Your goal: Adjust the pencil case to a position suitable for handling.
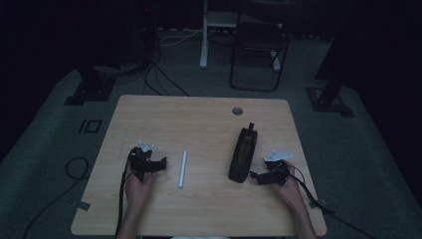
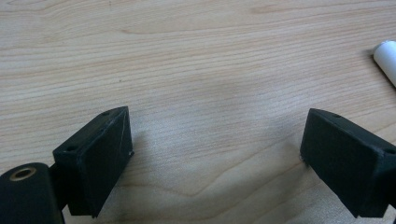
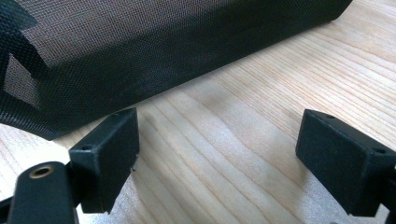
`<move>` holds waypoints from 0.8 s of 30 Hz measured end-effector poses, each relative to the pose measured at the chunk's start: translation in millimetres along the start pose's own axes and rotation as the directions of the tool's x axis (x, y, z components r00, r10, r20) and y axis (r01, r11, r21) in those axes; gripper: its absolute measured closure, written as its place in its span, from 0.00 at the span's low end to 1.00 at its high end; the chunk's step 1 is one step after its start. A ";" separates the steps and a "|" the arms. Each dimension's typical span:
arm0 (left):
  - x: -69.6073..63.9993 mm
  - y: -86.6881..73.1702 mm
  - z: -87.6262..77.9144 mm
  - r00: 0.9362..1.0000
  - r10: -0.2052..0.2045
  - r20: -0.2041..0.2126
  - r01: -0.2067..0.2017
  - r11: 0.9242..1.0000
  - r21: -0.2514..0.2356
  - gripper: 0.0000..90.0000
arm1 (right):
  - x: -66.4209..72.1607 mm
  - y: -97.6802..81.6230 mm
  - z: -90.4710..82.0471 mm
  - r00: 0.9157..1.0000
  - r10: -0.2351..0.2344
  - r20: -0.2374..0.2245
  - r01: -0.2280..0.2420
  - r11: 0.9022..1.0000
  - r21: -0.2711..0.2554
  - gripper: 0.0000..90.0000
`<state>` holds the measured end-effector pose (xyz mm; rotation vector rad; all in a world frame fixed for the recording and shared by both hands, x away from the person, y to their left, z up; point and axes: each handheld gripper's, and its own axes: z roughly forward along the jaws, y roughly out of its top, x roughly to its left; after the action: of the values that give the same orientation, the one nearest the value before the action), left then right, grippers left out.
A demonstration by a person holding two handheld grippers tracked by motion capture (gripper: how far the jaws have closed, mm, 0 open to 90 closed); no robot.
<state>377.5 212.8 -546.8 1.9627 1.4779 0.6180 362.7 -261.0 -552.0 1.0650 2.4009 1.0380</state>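
A white pen (image 1: 182, 169) lies on the wooden table (image 1: 199, 124), between my two hands. A black mesh pouch (image 1: 242, 153) lies right of it, lengthwise toward the far edge. My left gripper (image 1: 160, 164) rests on the table just left of the pen, open, with bare wood between its jaws; the pen's tip (image 2: 386, 63) shows at the upper right of the left gripper view. My right gripper (image 1: 255, 176) sits by the pouch's near right side, open and empty. The pouch's mesh wall (image 3: 163, 46) stands close in front of its jaws.
A round cable hole (image 1: 237, 110) sits near the table's far edge. A dark folding chair (image 1: 259, 47) and a white desk leg (image 1: 203, 40) stand on the floor beyond. Cables trail from both grippers over the near edge.
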 end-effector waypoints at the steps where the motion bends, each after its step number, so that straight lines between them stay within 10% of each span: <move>1: 0.0 0.0 0.0 1.000 0.001 0.000 -0.001 1.000 0.000 0.11 | 0.0 0.0 0.0 1.000 0.001 0.000 -0.001 1.000 0.000 0.15; 24: 0.0 0.1 0.0 1.000 0.000 0.000 0.000 1.000 0.000 0.11 | -0.5 -3.6 -4.5 1.000 0.006 0.005 -0.006 1.000 -0.015 0.24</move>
<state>377.6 212.8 -546.7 1.9629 1.4780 0.6176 358.7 -265.2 -551.5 1.0692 2.3838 1.0515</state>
